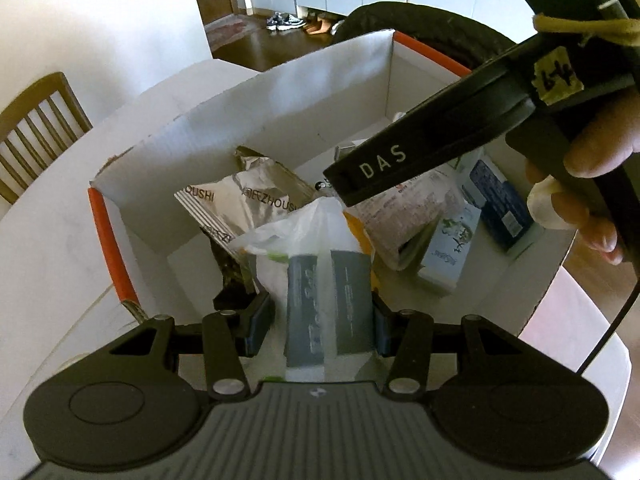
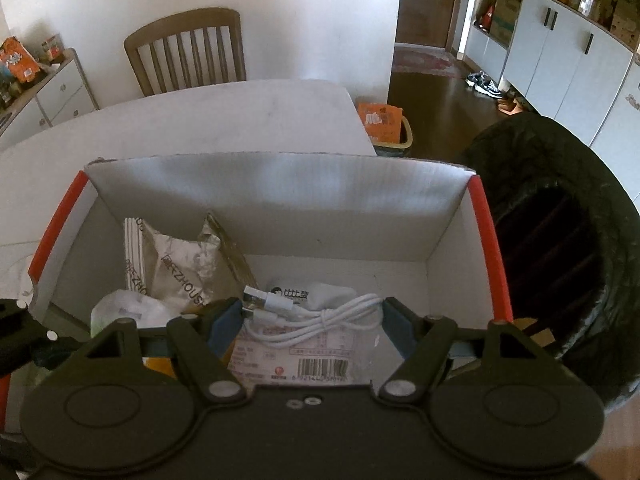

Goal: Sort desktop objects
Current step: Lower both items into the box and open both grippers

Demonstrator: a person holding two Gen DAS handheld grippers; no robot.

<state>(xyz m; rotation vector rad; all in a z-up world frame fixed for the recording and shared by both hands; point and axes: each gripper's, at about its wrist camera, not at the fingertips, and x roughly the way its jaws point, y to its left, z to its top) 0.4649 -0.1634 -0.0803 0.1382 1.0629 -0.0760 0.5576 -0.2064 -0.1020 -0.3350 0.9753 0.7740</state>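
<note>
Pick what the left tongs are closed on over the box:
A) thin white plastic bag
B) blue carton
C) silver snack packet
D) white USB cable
A: in the left wrist view the left tongs pinch the thin white plastic bag between their pads, above the white box.

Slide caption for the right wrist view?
Right gripper open over a white box, above a coiled white cable.
</note>
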